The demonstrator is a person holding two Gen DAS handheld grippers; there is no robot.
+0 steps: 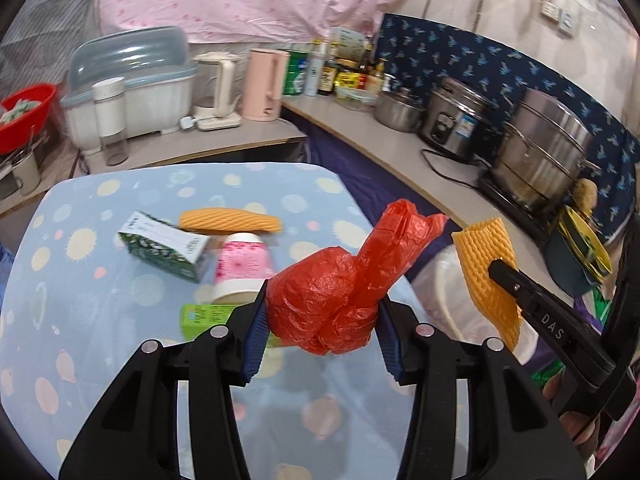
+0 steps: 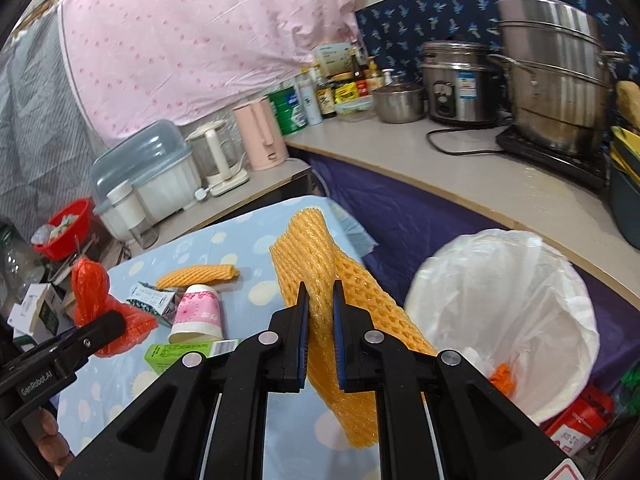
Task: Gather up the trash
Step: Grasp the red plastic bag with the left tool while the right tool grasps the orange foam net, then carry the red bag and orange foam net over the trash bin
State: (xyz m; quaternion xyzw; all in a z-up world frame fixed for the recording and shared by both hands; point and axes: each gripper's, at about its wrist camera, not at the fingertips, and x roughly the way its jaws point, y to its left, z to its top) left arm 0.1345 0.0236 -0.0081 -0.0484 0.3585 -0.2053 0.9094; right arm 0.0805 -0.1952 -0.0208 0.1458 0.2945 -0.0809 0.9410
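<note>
My left gripper [image 1: 322,300] is shut on a knotted red plastic bag [image 1: 340,288], held above the table's right part. My right gripper [image 2: 320,300] is shut on a yellow foam fruit net [image 2: 316,264], held between the table and the white-lined trash bin [image 2: 552,280]. In the left wrist view the net [image 1: 486,264] hangs right of the table, over the bin [image 1: 444,292]. On the blue dotted tablecloth [image 1: 100,320] lie a second foam net [image 1: 230,220], a green-white carton [image 1: 164,246], a pink paper cup [image 1: 240,268] on its side and a green box [image 1: 204,316].
A counter [image 1: 400,152] runs along the back and right with kettles [image 1: 264,84], bottles, a rice cooker [image 1: 456,118] and a steel steamer pot [image 1: 548,148]. A dish rack [image 1: 132,80] and red basin [image 1: 28,114] stand at left. Orange scraps [image 2: 502,376] lie inside the bin.
</note>
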